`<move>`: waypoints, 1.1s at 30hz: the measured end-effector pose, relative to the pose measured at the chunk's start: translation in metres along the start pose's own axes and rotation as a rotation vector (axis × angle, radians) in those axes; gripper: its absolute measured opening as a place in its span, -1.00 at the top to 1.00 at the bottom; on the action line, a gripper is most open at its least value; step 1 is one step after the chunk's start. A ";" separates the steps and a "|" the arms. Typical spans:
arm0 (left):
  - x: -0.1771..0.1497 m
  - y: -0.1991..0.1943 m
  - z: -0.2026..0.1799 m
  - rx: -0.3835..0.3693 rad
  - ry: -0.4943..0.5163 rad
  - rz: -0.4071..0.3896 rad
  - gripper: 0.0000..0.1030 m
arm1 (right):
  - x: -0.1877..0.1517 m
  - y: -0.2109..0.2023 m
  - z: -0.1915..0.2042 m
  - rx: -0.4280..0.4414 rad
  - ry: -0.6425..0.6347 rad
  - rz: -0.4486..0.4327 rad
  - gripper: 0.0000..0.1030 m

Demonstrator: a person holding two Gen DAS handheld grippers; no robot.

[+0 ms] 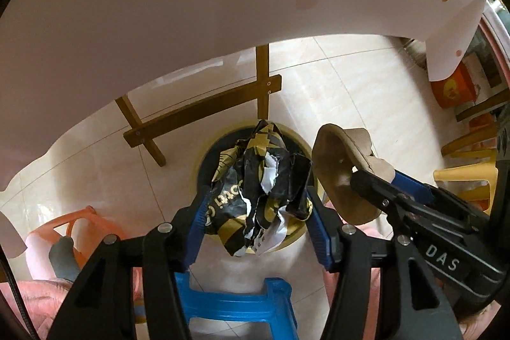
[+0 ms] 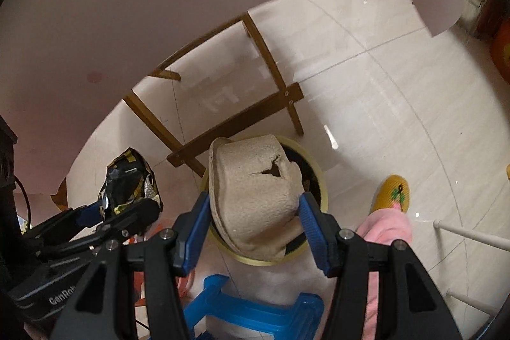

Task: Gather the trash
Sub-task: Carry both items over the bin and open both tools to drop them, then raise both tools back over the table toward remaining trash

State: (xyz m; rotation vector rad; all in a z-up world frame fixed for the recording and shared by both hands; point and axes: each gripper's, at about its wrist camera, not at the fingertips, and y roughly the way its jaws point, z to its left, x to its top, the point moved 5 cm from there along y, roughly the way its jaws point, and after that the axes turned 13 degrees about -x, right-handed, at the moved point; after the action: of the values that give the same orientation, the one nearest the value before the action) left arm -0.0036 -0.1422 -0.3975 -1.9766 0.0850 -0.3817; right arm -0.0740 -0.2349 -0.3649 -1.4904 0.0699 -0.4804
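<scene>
A: Trash is in both grippers, and both hang over the bin. Nearest the left wrist camera, the left gripper [image 1: 256,223] has the crumpled black-and-gold wrapper [image 1: 259,187] between its blue pads; the right gripper [image 2: 255,223] is clamped on the torn brown pulp tray [image 2: 251,190].

B: Is the wrapper firmly held?

A: Hard to say. The left jaws stand fairly wide and the pads touch the wrapper's sides, but it sags below them. I'd judge it is barely pinched, perhaps already slipping.

B: And under them?

A: The blue stool [image 1: 236,305] sits closest, then the round yellow-rimmed bin [image 1: 295,142] on the floor, with the wrapper centred over its mouth in the left view and the tray covering most of the mouth in the right view. Beyond the bin stand the wooden table legs [image 1: 204,113], and the table's white cover [image 1: 191,5] overhangs farthest back.

B: So how should the drop go?

A: Keep each piece inside the rim before letting go. The tray is wide and stiff; I'd tip its long edge down so it slides in rather than bridging the rim. The wrapper is light and may cling to a pad, so spread the jaws fully.

B: Risks?

A: The grippers are close together; they could knock each other, so release one at a time.
</scene>
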 end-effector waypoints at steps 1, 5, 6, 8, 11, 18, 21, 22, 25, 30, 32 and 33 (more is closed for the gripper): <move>0.000 0.001 0.001 0.001 0.001 0.003 -0.11 | 0.000 0.004 0.000 0.001 0.001 0.009 -0.10; 0.004 0.006 0.006 0.013 -0.004 0.018 -0.20 | 0.003 0.018 -0.002 0.010 0.015 0.048 -0.12; 0.003 0.007 0.008 0.014 -0.007 0.023 -0.22 | 0.004 0.023 -0.005 0.016 0.022 0.060 -0.12; 0.004 0.007 0.009 0.014 -0.015 0.026 -0.26 | 0.004 0.031 -0.006 0.021 0.036 0.086 -0.12; 0.006 0.005 0.012 0.017 -0.023 0.019 -0.56 | 0.006 0.034 -0.004 0.014 0.040 0.083 -0.13; 0.008 0.003 0.016 0.014 -0.039 0.009 -0.57 | 0.007 0.030 0.002 0.004 0.027 0.063 -0.17; 0.005 0.001 0.017 0.018 -0.046 0.008 -0.57 | 0.006 0.029 0.001 0.000 0.022 0.058 -0.17; 0.004 -0.001 0.016 0.020 -0.047 0.006 -0.57 | 0.006 0.028 0.001 -0.002 0.021 0.055 -0.17; 0.002 -0.005 0.014 0.029 -0.049 0.000 -0.57 | 0.006 0.024 0.001 -0.006 0.011 0.048 -0.17; -0.001 -0.020 0.008 0.030 -0.052 -0.028 -0.57 | 0.004 0.014 0.000 -0.009 0.012 0.037 -0.17; -0.001 -0.031 0.007 0.035 -0.054 -0.044 -0.57 | 0.003 0.009 0.000 -0.004 0.016 0.032 -0.17; -0.001 -0.035 0.007 0.035 -0.058 -0.050 -0.57 | 0.003 0.006 0.000 -0.003 0.016 0.027 -0.17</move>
State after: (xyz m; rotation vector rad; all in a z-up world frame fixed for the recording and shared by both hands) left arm -0.0065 -0.1211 -0.3685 -1.9569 -0.0080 -0.3558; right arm -0.0702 -0.2357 -0.3699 -1.4870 0.1035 -0.4701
